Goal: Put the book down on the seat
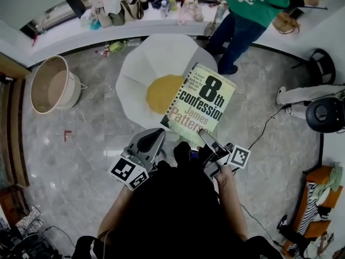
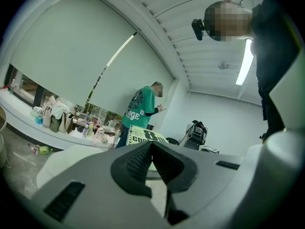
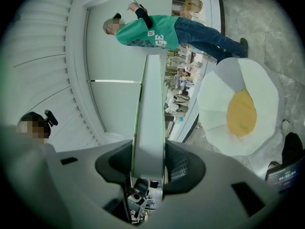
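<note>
The book (image 1: 199,99), a pale green paperback with "8th confession" in black print, is held cover up over the right side of the seat. My right gripper (image 1: 207,139) is shut on the book's near edge. In the right gripper view the book (image 3: 148,104) stands edge-on between the jaws of that gripper (image 3: 148,161). The seat (image 1: 140,69) is a low white cushion shaped like a fried egg, with a yellow middle. It also shows in the right gripper view (image 3: 257,80). My left gripper (image 1: 153,142) hangs shut and empty to the left of the book, its pads (image 2: 138,163) pressed together.
A person in a green shirt (image 1: 242,9) stands just beyond the seat by a white counter (image 1: 64,31) loaded with bottles and bags. A beige bin (image 1: 51,85) stands on the marble floor at left. At right are a black round device (image 1: 326,115) and a cable (image 1: 269,125).
</note>
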